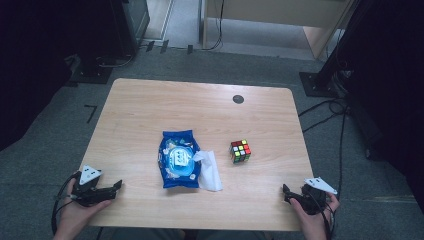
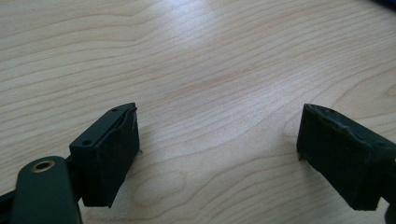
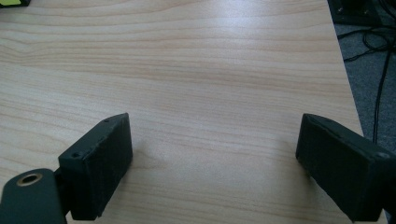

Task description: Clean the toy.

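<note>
High view: wipes pack [image 1: 178, 159] lies between (well apart from) both grippers.

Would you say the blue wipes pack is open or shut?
Open: a white wipe sticks out of the blue wipes pack and lies on the table.

Your desk [image 1: 150, 105], light wood with rounded corners, carries a blue wet-wipe pack [image 1: 178, 159] near its middle, one white wipe [image 1: 209, 170] trailing from the lid toward the near edge. A colour cube [image 1: 240, 151] sits just to the pack's right, apart from it. A small dark round disc [image 1: 238, 99] lies near the far edge.
</note>
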Tool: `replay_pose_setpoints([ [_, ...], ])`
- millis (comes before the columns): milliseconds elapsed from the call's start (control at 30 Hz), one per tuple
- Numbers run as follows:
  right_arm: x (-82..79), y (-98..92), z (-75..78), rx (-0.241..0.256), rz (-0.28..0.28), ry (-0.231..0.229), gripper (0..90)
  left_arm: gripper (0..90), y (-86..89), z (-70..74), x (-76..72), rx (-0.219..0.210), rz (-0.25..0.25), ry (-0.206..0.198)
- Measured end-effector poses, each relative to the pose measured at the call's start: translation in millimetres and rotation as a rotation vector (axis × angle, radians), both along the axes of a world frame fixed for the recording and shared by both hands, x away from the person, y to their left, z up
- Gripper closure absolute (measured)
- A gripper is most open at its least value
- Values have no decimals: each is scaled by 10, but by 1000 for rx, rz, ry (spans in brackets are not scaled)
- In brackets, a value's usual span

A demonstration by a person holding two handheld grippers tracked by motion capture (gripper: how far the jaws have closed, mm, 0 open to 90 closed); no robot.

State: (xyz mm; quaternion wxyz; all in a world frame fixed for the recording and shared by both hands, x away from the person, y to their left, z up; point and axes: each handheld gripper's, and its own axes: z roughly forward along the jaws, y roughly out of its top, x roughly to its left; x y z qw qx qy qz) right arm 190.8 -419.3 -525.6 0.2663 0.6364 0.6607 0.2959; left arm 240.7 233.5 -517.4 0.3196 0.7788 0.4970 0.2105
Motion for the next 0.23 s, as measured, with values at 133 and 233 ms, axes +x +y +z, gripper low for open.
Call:
replay_pose_setpoints([
  [133, -1, 0, 0, 1, -1, -1, 108, 130, -14, -2, -2, -1, -5, -2],
  [233, 0, 1, 0, 2, -2, -1, 108, 130, -15, -2, -2, -2, -4, -2],
])
